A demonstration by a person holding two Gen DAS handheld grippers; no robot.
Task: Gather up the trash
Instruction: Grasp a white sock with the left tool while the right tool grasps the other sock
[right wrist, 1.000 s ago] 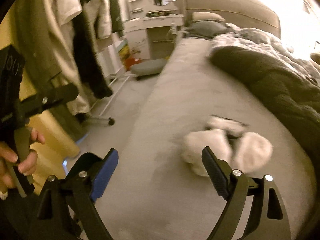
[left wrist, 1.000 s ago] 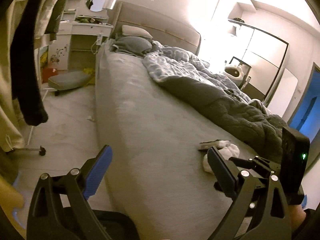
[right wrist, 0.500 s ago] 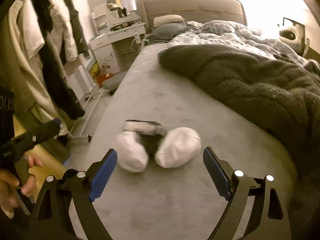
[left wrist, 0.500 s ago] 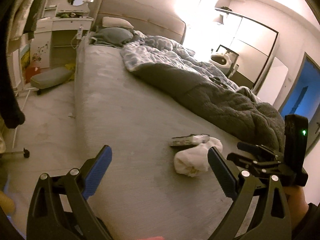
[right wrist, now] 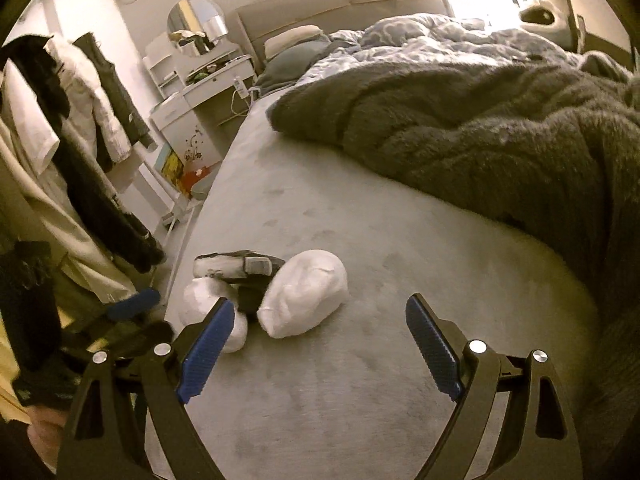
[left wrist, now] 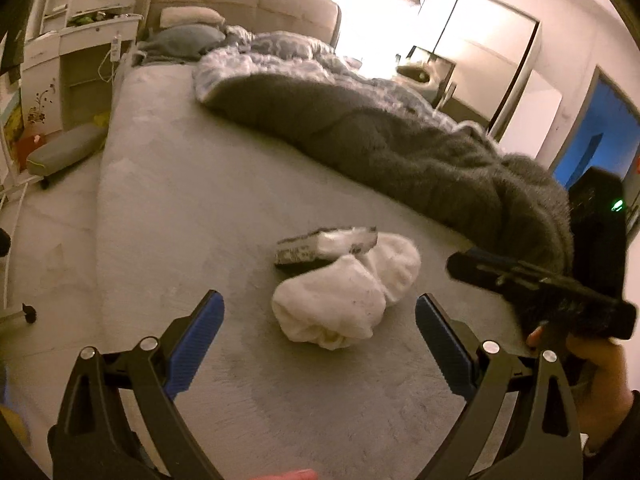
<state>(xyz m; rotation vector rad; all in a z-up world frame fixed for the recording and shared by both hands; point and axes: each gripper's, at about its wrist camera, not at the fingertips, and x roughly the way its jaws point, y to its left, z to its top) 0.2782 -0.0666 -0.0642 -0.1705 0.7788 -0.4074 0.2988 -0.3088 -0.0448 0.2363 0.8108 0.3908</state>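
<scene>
Left gripper: jaws spread wide, nothing pinched. It's tipped down at the bed and the white bundles sit in line with the gap, a bit beyond the blue pads, not touching them.

Right gripper: also wide open, nothing between the jaws. Its left blue pad overlaps the smaller bundle in the right wrist view, but whether it actually touches, can't tell.

Trash: two crumpled white bundles plus a flat wrapper, all huddled together on the bare grey sheet near the side edge of the bed.

Big white bundle: rounded lump, lying just beside the wrapper.

Smaller white bundle: on the floor side of the big one, partly hidden behind the right gripper's pad.

Wrapper: flat, dark and silvery packet, lying on the far side of the bundles and touching them, looks a bit tilted.

Bed: grey sheet, mostly bare on this side.

Blanket: fuzzy dark grey, heaped over the other half, well apart from the trash, with a blue-white patterned duvet behind it.

Person: a hand shows at the right edge of the left wrist view, holding the other gripper's handle.

Background: white dresser with a round mirror by the headboard, clothes on a rack beside the bed.
</scene>
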